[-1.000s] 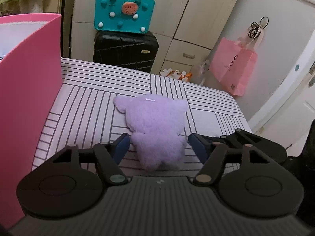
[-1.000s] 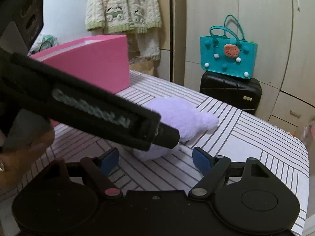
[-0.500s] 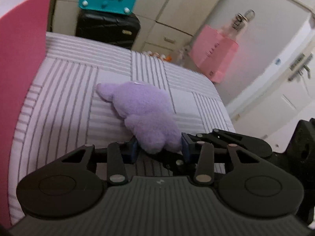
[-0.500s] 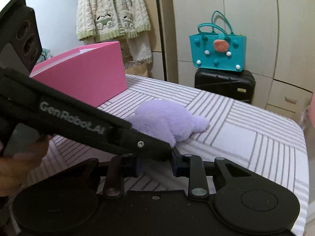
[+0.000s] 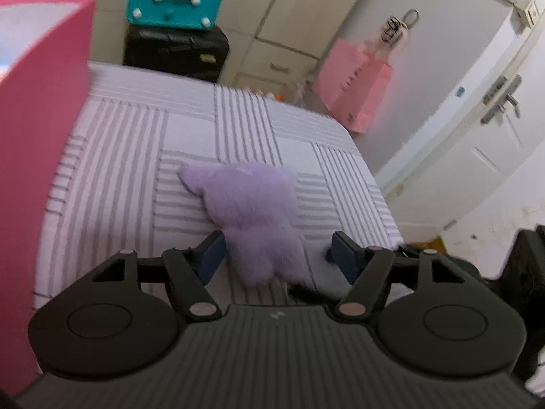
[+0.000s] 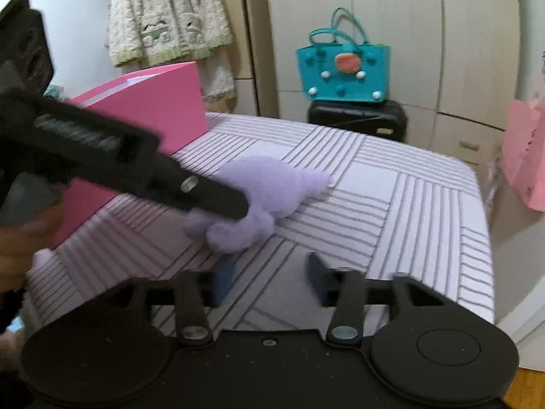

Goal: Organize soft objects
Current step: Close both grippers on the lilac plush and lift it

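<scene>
- My left claw [image 5: 276, 255] is spread wide, straddling the plush's [image 5: 253, 218] near end; right claw [image 6: 269, 277] is apart too, empty.
- Plush lies mid-frame on the striped bed [image 5: 119, 156].
- Grab step, I reckon: next squeeze, then carry to the pink box [image 5: 41, 119] far left.

The left gripper [image 5: 277, 254] is spread wide, its blue pads apart; the right gripper [image 6: 270, 277] is likewise parted, both reaching forward, low and level.

A home bedroom: striped bed [image 5: 211, 126], wardrobe [image 6: 402, 34], black suitcase [image 5: 175, 52], hanging knitted cardigan [image 6: 167, 13].
</scene>
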